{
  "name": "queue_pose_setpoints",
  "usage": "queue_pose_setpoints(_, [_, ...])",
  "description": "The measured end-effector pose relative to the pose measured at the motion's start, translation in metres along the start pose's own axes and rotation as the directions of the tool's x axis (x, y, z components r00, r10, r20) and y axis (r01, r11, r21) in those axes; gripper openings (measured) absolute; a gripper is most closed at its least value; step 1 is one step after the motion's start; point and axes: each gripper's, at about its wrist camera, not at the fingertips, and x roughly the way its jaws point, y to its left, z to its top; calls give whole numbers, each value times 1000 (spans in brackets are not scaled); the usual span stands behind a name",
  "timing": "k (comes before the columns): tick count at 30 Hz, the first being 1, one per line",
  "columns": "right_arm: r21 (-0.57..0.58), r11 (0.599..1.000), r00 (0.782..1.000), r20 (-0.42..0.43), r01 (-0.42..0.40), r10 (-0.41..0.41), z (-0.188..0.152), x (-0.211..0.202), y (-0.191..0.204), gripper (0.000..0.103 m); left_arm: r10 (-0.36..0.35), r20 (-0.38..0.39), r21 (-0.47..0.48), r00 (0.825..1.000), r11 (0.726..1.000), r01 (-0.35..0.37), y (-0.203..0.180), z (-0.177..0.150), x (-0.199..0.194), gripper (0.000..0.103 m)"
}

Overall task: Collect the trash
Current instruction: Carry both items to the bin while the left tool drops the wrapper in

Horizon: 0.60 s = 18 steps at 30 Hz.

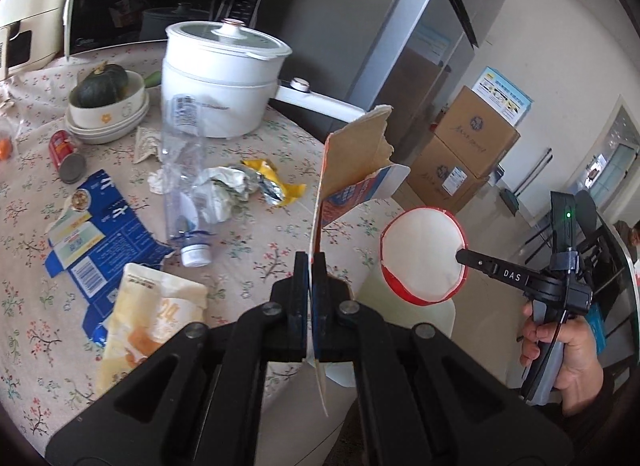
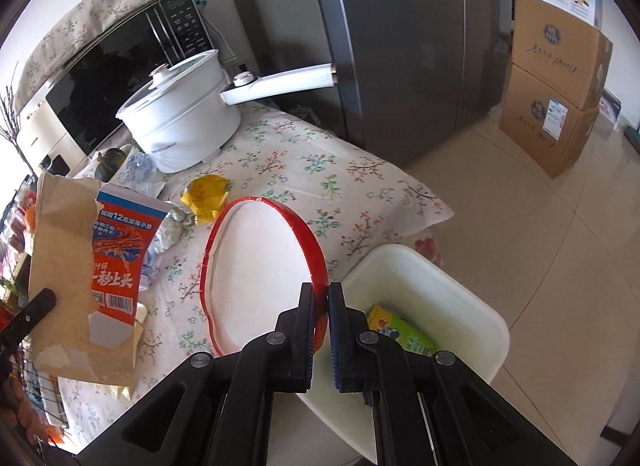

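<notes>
My left gripper (image 1: 311,266) is shut on a torn red and blue cardboard box (image 1: 352,169), held upright over the table's near edge; the box also shows in the right wrist view (image 2: 80,274). My right gripper (image 2: 320,298) is shut on the rim of a red paper bowl (image 2: 260,266) with a white inside, held above the table edge beside a white bin (image 2: 460,306). The bowl also shows in the left wrist view (image 1: 424,254), over the bin (image 1: 408,314). A green carton (image 2: 396,326) lies in the bin.
On the flowered tablecloth (image 1: 248,266) lie a clear plastic bottle (image 1: 184,185), crumpled foil and a yellow wrapper (image 1: 260,181), a flattened blue box (image 1: 92,238), a yellow pouch (image 1: 144,326) and a red can (image 1: 64,153). A white cooker (image 1: 220,77), a squash bowl (image 1: 108,105), a microwave and a fridge stand behind.
</notes>
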Motion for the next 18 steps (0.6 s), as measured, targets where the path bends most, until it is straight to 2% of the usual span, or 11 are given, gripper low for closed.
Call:
queue_pose_setpoints(11, [72,992,995,-22,99,-98,-29,-17,-86,7,-87,-64,103,994,990,93,-65,-21,50,2])
queue_pose_setpoints(18, [137,979,988,-48,152,-147,-52,-28,-137,7,-111,-113,165,987,978,129,-103,-41,93,2])
